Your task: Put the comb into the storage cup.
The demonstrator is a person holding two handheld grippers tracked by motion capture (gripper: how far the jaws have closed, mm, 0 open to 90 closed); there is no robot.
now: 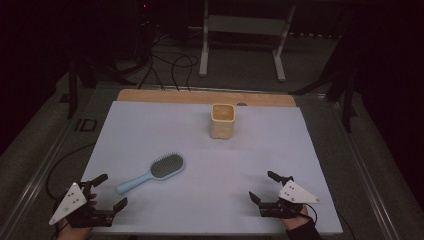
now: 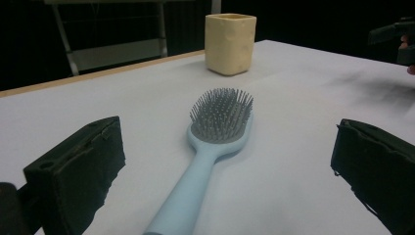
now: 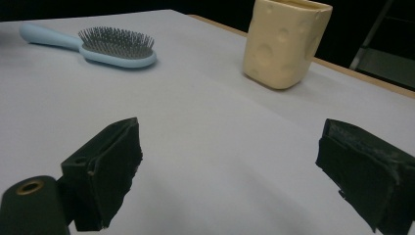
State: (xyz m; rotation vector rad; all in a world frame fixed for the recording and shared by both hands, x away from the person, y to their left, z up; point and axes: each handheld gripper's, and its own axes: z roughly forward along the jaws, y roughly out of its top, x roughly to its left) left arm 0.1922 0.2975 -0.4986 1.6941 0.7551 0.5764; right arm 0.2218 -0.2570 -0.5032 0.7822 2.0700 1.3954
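- Wide bench [image 1: 150,125] under a pale lilac sheet, with a strip of bare wood along the far edge; seen whole in the high view, cut down to a stretch of sheet in each gripper view.
- Cream, square-sided cup with cheese-like dimples [image 1: 222,120], upright near the far middle of the bench. Open mouth visible from the high view; dimpled walls plain in the right gripper view [image 3: 285,41] and fainter in the left gripper view [image 2: 230,43].
- Light blue plastic hairbrush with grey bristles [image 1: 151,172], flat on the sheet left of centre, bristles up, handle aimed at the near left corner. Seen lengthwise in the left gripper view [image 2: 215,142], handle running down between the fingers, untouched; seen side-on and far off in the right gripper view [image 3: 93,44].
- Left gripper [image 1: 106,191] at the near left corner, grey three-cornered plate on top, fingers [image 2: 78,171] spread wide, clamped on nothing, just short of the handle tip.
- Right gripper [image 1: 264,186] at the near right, well apart from brush and cup, fingers [image 3: 105,169] likewise wide apart over bare sheet; a dark corner of it also caught at the upper right edge of the left gripper view [image 2: 394,36].
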